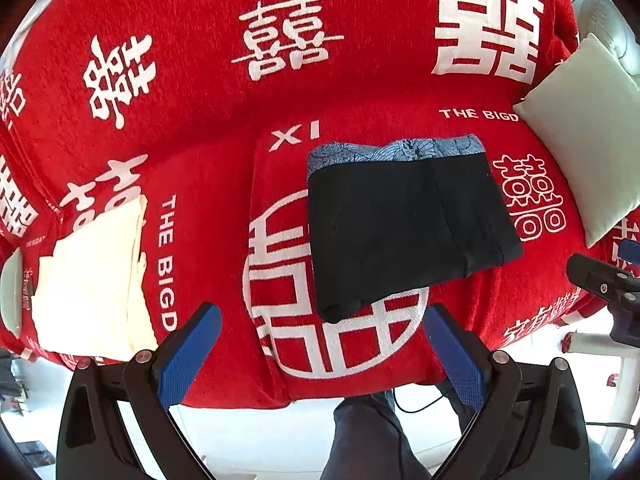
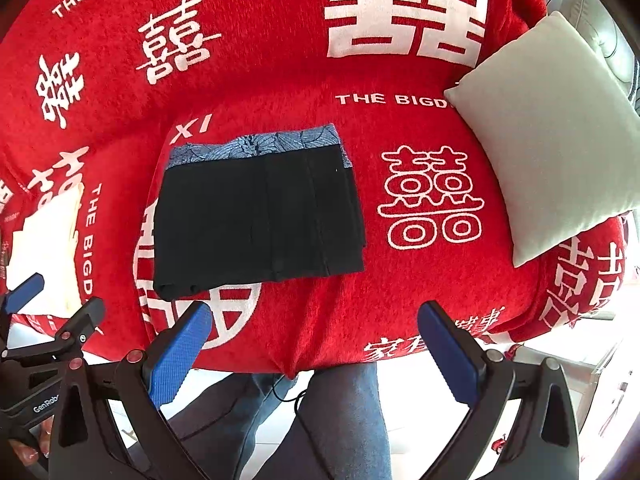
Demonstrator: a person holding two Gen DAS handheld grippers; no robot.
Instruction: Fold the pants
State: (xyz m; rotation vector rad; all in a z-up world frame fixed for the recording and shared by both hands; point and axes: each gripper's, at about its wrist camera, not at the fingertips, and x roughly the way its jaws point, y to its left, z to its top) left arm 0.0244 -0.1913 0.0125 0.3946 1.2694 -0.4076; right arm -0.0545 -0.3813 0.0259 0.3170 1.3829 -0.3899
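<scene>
Black pants lie folded into a compact rectangle on the red sofa cover, with a blue patterned waistband lining showing along the far edge. They also show in the right wrist view. My left gripper is open and empty, held back from the near edge of the pants. My right gripper is open and empty, in front of the pants and slightly to their right. The left gripper's body shows at the lower left of the right wrist view.
A cream folded garment lies on the sofa to the left. A white cushion leans at the right end. The sofa's front edge runs just beyond my fingertips; the person's legs and a cable are below.
</scene>
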